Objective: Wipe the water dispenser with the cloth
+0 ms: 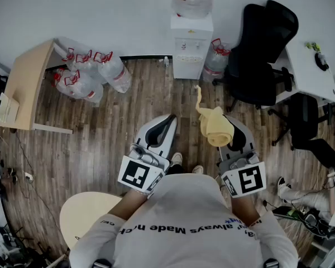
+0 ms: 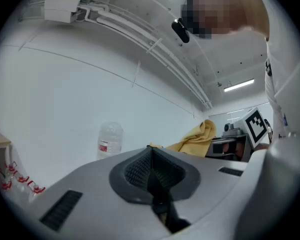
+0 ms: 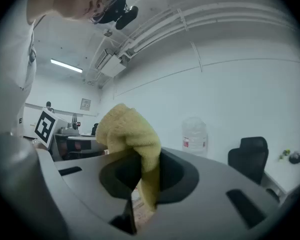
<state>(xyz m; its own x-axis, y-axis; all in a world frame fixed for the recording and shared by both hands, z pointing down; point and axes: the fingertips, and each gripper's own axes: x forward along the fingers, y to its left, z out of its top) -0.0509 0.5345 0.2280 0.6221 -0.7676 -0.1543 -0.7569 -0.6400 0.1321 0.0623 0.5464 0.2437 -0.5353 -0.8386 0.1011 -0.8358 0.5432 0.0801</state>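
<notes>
Clenching a fluffy yellow cloth (image 1: pixel 215 128), the right gripper (image 1: pixel 232 132) hangs well short of the white plastic water dispenser (image 1: pixel 191 46); left gripper (image 1: pixel 168 121) jaws closed, empty; wiping unstarted

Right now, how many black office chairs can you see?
2: one black office chair right of the white water dispenser, a second black chair nearer, beside the white desk at far right. More may be out of view.

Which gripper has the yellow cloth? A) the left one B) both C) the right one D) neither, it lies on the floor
C: the right gripper has its jaws shut on the yellow cloth; the left gripper has its jaws together, nothing between them.
</notes>
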